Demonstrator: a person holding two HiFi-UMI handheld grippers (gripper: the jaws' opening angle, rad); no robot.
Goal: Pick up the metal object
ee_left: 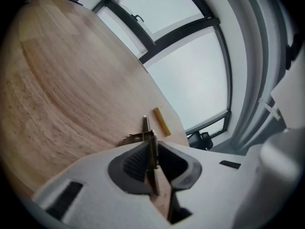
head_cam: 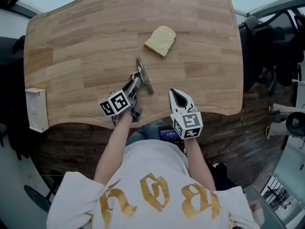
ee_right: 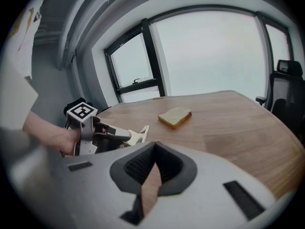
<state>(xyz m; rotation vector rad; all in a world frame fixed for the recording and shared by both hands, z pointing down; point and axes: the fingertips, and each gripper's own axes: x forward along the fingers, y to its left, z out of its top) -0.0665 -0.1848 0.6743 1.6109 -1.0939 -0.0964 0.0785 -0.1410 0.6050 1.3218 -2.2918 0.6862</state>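
Left gripper view: left gripper (ee_left: 153, 141) jaws narrow, pinching the thin metal object (ee_left: 146, 126) edge-on near the desk (ee_left: 71, 94) front edge. Judged stiff, light, slippery; hold mid-length. Right gripper (ee_right: 155, 145) jaws together, empty.

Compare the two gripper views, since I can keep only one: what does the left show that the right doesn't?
Only the left gripper view: the metal object clamped in the left tool. Only the right gripper view: the person's hand holding that tool, and the right tool shut, empty. Both: the wooden table, the bread slice, the windows.
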